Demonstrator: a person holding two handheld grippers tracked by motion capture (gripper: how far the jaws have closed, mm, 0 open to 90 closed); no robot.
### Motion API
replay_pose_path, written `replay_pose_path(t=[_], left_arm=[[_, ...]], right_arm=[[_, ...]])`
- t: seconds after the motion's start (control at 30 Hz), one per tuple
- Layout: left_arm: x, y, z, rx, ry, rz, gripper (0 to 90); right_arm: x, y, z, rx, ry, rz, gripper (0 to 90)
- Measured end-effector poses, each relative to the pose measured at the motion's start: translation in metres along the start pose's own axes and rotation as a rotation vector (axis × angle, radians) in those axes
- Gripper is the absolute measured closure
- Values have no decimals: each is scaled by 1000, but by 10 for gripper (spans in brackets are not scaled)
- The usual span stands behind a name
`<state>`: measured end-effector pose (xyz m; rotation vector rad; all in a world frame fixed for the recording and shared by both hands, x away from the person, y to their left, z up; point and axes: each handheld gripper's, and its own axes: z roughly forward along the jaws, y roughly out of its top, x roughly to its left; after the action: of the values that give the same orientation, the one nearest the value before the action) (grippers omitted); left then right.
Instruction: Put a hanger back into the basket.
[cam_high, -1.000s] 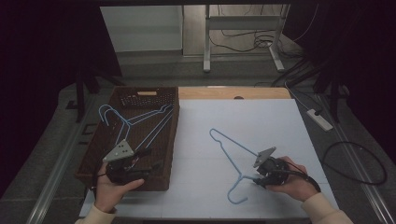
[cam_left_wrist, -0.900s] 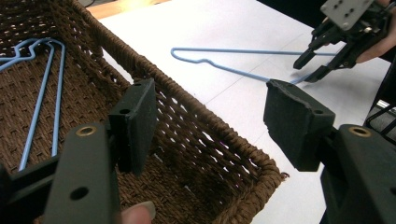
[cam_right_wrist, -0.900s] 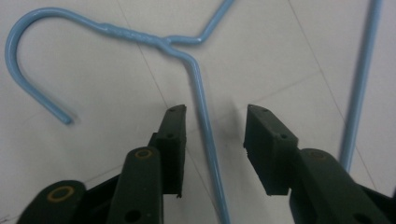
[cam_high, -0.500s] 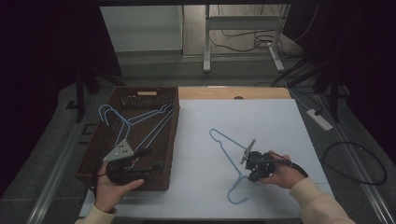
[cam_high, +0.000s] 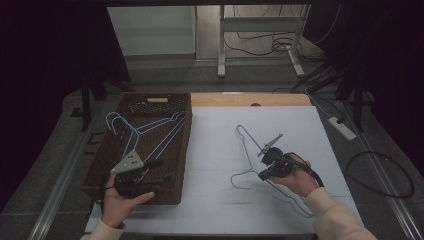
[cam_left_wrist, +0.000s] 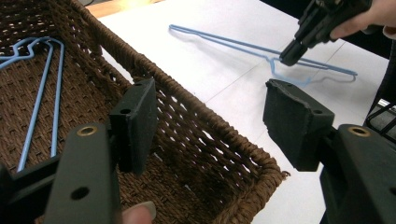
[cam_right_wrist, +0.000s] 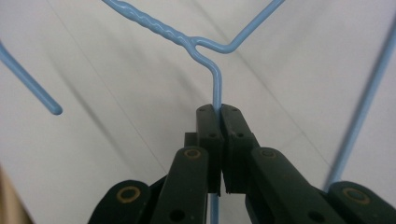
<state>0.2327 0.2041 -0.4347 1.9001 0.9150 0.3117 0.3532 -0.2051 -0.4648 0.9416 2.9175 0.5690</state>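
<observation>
A blue wire hanger (cam_high: 246, 145) lies on the white table. My right gripper (cam_high: 261, 175) has just been closing and is now shut on the wire (cam_right_wrist: 215, 79) just below the twisted neck, the jaws (cam_right_wrist: 219, 109) pinched tight around it. The hook's free end curls off to the left in the right gripper view. My left gripper (cam_high: 162, 170) hovers open over the near right corner of a brown wicker basket (cam_high: 186, 150), nothing between its pads (cam_left_wrist: 135, 121). Two more blue hangers (cam_high: 135, 132) lie inside the basket. The left gripper view shows the right gripper (cam_left_wrist: 288, 55) down on the hanger (cam_left_wrist: 224, 41).
The white sheet (cam_high: 220, 200) covers the table, with a wooden strip (cam_high: 250, 99) along its far edge. A power strip (cam_high: 342, 127) and cables lie on the floor to the right. Metal frame legs (cam_high: 220, 40) stand beyond the table.
My right hand has moved left across the table to the hanger's neck, and its jaws have gone from apart to closed on the wire. The left hand has stayed still.
</observation>
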Motion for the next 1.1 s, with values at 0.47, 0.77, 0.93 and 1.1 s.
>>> replay_pose_path(t=[0.47, 0.77, 0.93, 1.1], left_arm=[[-6, 1, 3, 6, -14, 5, 366], [-15, 3, 9, 13, -36, 19, 367], [-23, 5, 16, 21, -56, 29, 367], [-27, 8, 22, 29, -69, 32, 366]], right_arm=[[-8, 2, -17, -260, 126, 240, 879], [-9, 0, -28, -379, 139, 314, 879], [-7, 2, -33, -433, 146, 335, 879], [-2, 4, -35, -468, 165, 348, 879]])
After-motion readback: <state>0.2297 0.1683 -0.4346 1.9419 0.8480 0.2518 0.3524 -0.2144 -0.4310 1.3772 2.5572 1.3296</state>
